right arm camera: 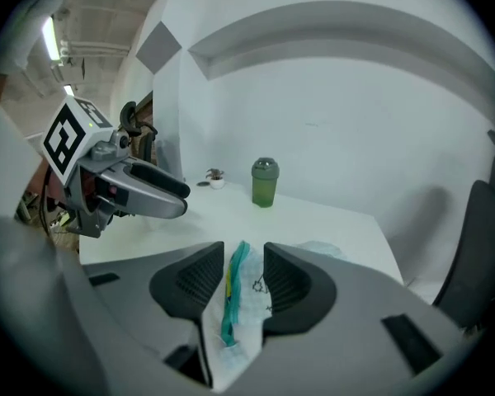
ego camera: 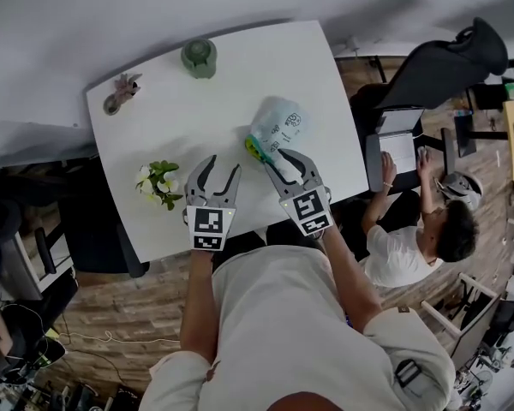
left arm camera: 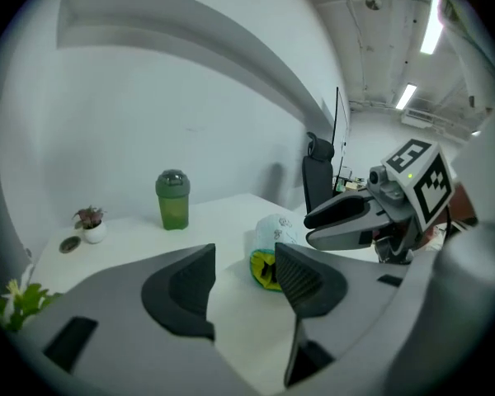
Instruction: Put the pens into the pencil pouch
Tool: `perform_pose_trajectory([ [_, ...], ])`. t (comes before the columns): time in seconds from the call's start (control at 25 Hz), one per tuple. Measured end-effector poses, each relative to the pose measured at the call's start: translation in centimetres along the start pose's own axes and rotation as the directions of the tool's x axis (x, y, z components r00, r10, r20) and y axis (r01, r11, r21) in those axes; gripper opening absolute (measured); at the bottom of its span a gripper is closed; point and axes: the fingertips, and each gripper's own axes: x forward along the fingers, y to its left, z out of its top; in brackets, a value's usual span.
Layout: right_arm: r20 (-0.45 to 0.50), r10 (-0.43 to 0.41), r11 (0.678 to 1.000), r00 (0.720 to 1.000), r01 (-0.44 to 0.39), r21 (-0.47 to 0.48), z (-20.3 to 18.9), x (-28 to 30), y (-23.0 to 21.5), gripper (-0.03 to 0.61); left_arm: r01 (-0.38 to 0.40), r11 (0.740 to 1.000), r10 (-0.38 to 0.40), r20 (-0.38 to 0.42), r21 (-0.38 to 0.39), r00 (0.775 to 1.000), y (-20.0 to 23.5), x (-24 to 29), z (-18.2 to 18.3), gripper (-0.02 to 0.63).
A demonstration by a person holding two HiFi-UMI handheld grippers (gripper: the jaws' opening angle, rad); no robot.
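Pencil pouch (ego camera: 275,128) lies toward the table's (ego camera: 197,114) near-right corner.

One white table (ego camera: 240,67) carries one pale pencil pouch (ego camera: 278,127), one green bottle (ego camera: 200,57), one tiny potted plant (ego camera: 124,86) and one white-flowered sprig (ego camera: 158,182). There are two grippers, the left gripper (ego camera: 224,164) and the right gripper (ego camera: 272,155). I count two people, one standing person (ego camera: 283,315) and one seated person (ego camera: 411,242), and one black office chair (ego camera: 445,58).
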Motion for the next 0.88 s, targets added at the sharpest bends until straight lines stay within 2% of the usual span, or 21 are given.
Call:
perform_pose_trajectory([
  [0.24,0.201,-0.082,0.997,0.976,0.082,0.012,7.1,-3.4,-0.8,0.198,-0.072,0.997,0.066,0.16,0.032,0.985,1.3,-3.7,5.9,0.245],
  [0.48,0.395,-0.101,0.993,0.913,0.115,-0.01,14.5,-7.0,-0.2,0.232,-0.132,0.989,0.11,0.278,0.063,0.954,2.1,-7.4,10.6,0.261],
  [0.64,0.424,-0.086,0.993,0.901,0.112,-0.036,16.4,-7.9,0.8,0.232,-0.147,0.987,0.118,0.31,0.071,0.943,2.4,-8.9,11.7,0.262],
  [0.88,0.411,-0.089,0.991,0.907,0.12,-0.05,16.7,-8.4,1.5,0.23,-0.145,0.988,0.116,0.338,0.061,0.934,2.4,-10.2,12.5,0.262],
])
